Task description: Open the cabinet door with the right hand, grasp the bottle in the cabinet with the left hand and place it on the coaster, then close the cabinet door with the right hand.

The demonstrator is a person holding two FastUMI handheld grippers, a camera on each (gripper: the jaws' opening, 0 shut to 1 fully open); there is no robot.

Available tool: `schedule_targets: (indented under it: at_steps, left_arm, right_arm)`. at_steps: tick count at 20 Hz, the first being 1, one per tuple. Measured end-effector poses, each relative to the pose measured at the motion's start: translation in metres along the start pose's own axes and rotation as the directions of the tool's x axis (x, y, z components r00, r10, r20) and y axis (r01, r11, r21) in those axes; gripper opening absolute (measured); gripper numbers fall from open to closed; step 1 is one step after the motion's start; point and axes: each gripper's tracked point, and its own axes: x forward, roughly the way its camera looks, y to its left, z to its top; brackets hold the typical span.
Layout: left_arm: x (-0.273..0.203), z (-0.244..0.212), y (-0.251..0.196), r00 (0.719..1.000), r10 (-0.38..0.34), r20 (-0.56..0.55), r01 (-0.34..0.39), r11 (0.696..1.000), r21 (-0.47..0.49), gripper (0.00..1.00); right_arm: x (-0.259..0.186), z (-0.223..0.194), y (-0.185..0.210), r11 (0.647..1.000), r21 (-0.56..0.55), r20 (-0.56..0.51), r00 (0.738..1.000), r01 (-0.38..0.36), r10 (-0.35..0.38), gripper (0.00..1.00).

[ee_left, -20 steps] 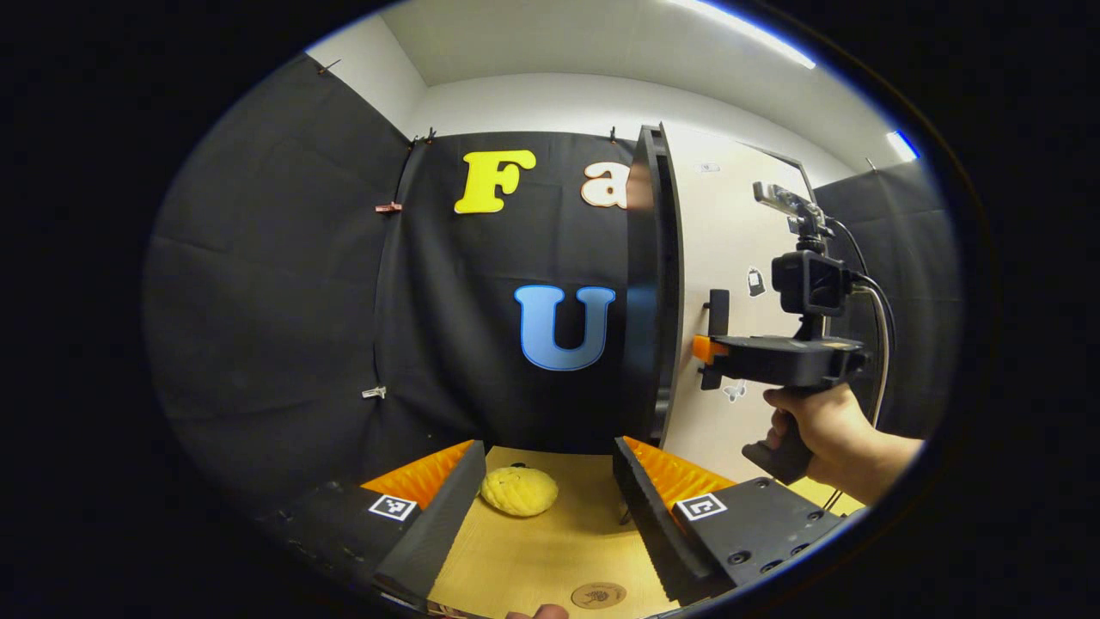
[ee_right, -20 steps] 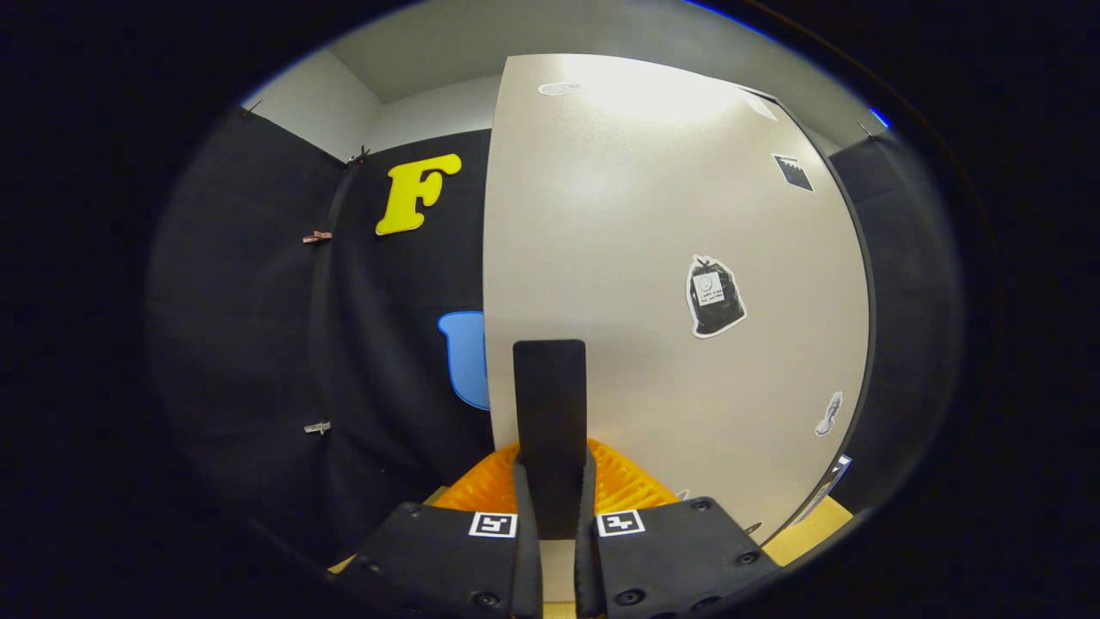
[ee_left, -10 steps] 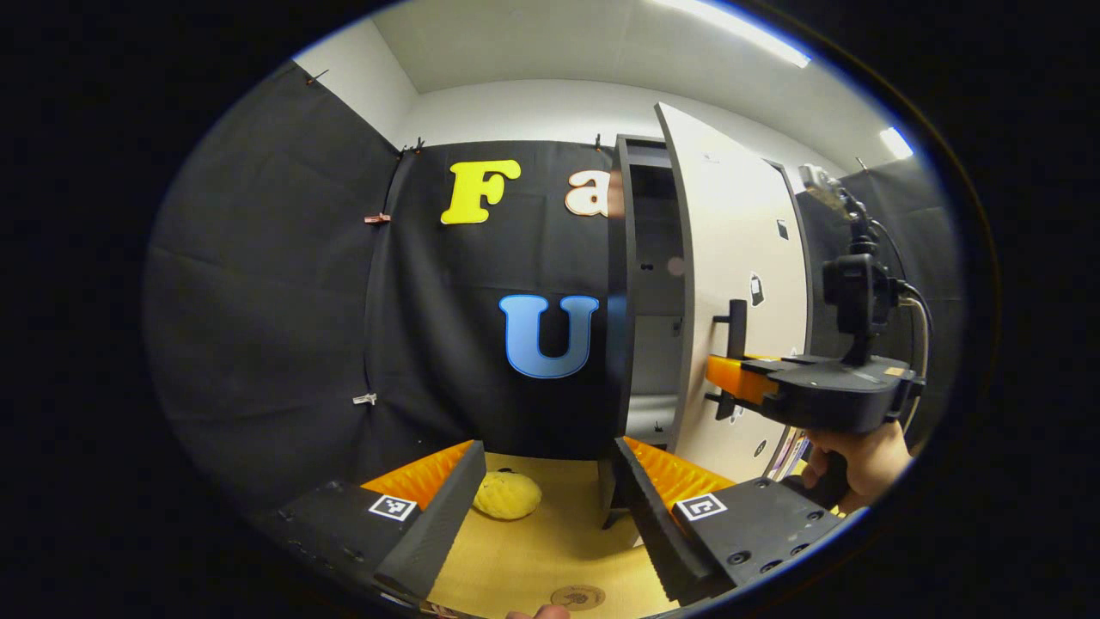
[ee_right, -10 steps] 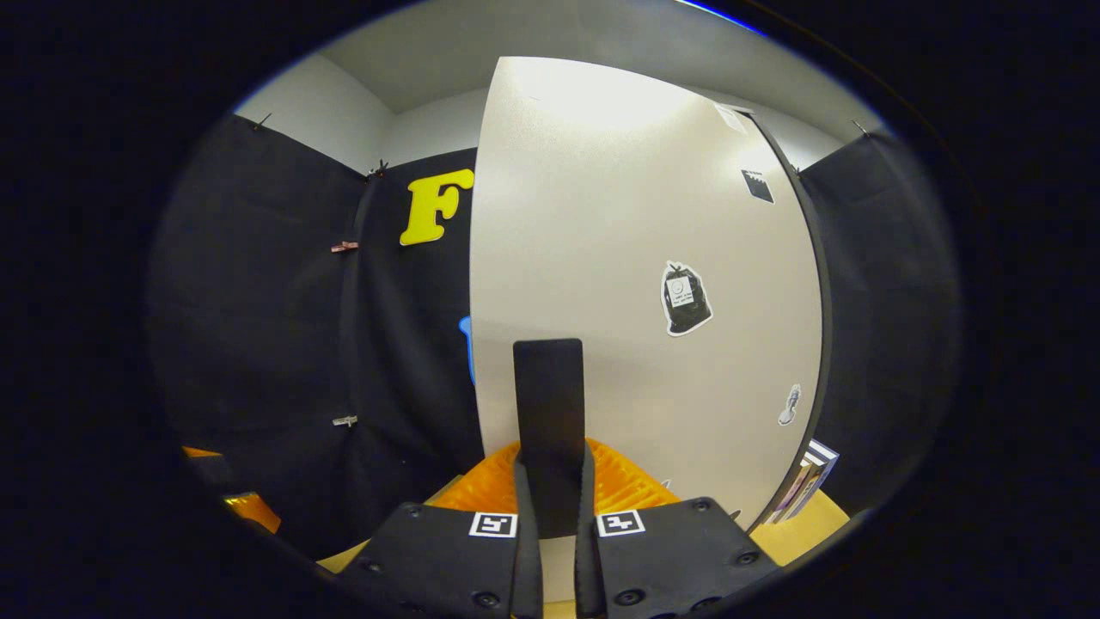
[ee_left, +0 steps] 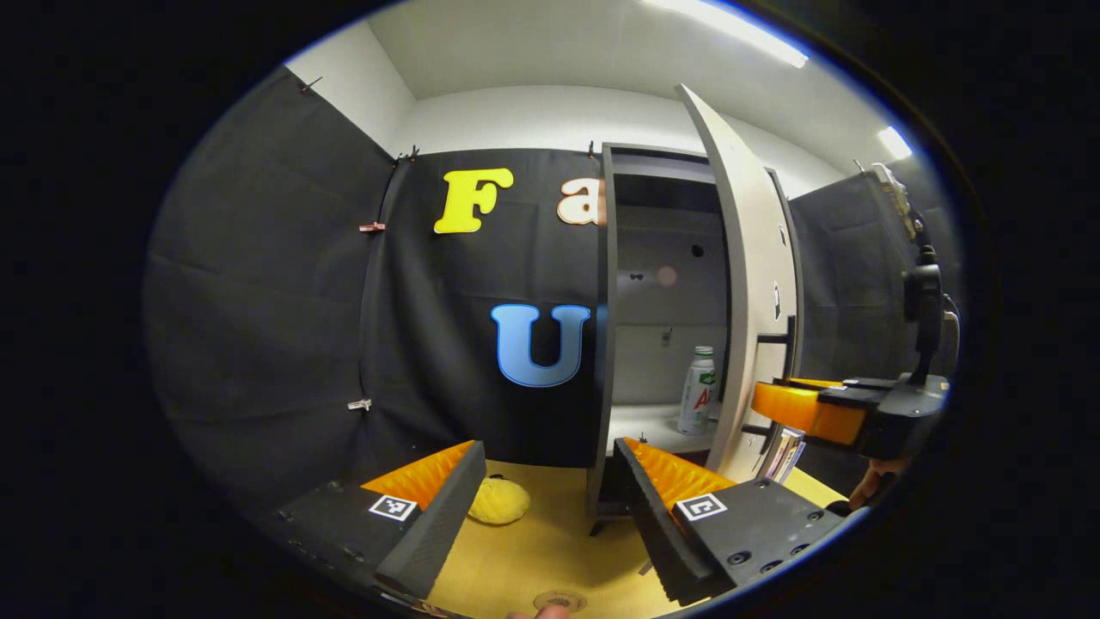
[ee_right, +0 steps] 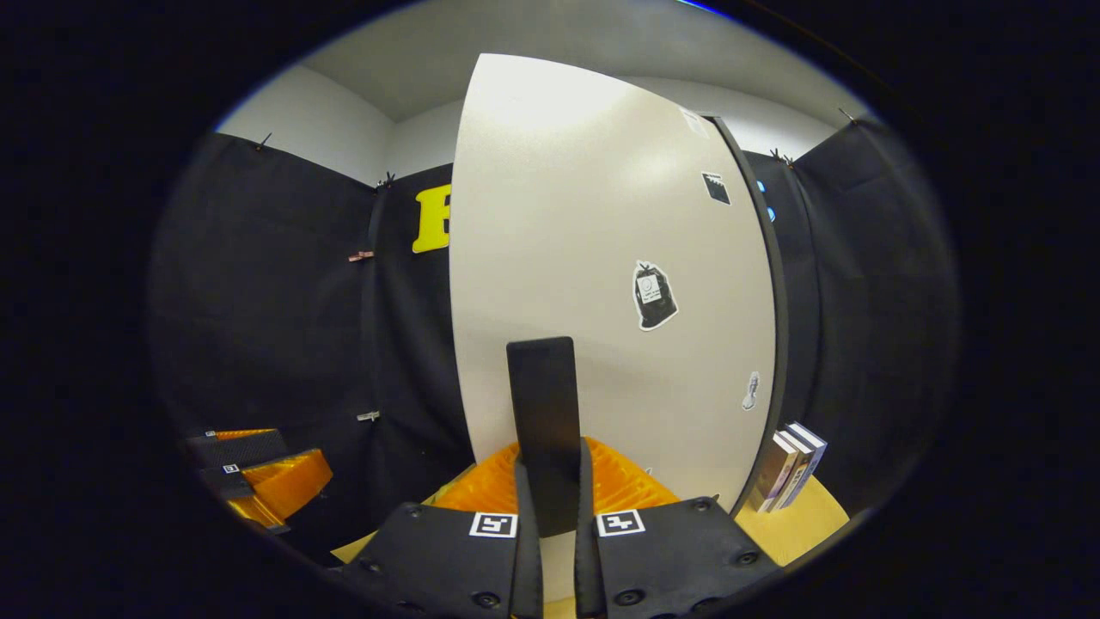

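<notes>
The cabinet door (ee_left: 746, 284) stands swung well out, so the cabinet's inside shows. A white bottle (ee_left: 698, 390) with a green cap stands upright on the cabinet's shelf (ee_left: 653, 425). My left gripper (ee_left: 550, 481) is open, low over the wooden table, well short of the bottle. The round coaster (ee_left: 560, 599) lies at the near table edge below it. My right gripper (ee_right: 550, 507) is shut on the door's black handle (ee_right: 541, 413), pressed close to the door (ee_right: 601, 258). In the left gripper view the right gripper (ee_left: 803, 411) sits at the door's handle (ee_left: 778, 337).
A yellow knobbly sponge (ee_left: 500, 502) lies on the table (ee_left: 516, 559) left of the cabinet's foot. Some books (ee_right: 786, 464) lean beside the cabinet on the right. The left gripper (ee_right: 258, 477) appears at the far left of the right gripper view.
The door has swung from almost edge-on to wide open, pulled by my right gripper. The cabinet's inside and the bottle have come into sight. My left gripper stayed open.
</notes>
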Motion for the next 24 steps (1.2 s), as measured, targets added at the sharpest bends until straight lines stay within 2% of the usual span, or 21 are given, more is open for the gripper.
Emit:
schedule_targets:
  at_steps: [12,21,24]
  left_arm:
    - [0.014,0.003,-0.054,0.993,-0.116,0.0,0.116,0.993,0.001,0.94]
    - [0.026,0.005,-0.088,0.979,-0.203,-0.009,0.203,0.979,0.0,0.94]
    - [0.027,0.006,-0.099,0.974,-0.227,-0.01,0.227,0.974,-0.001,0.94]
  right_arm:
    - [-0.07,0.012,-0.07,0.991,-0.068,0.007,0.994,0.113,-0.112,0.18]
    - [-0.101,0.021,-0.122,0.969,-0.093,0.04,0.973,0.23,-0.227,0.17]
    - [-0.113,0.025,-0.141,0.965,-0.066,0.035,0.967,0.255,-0.253,0.17]
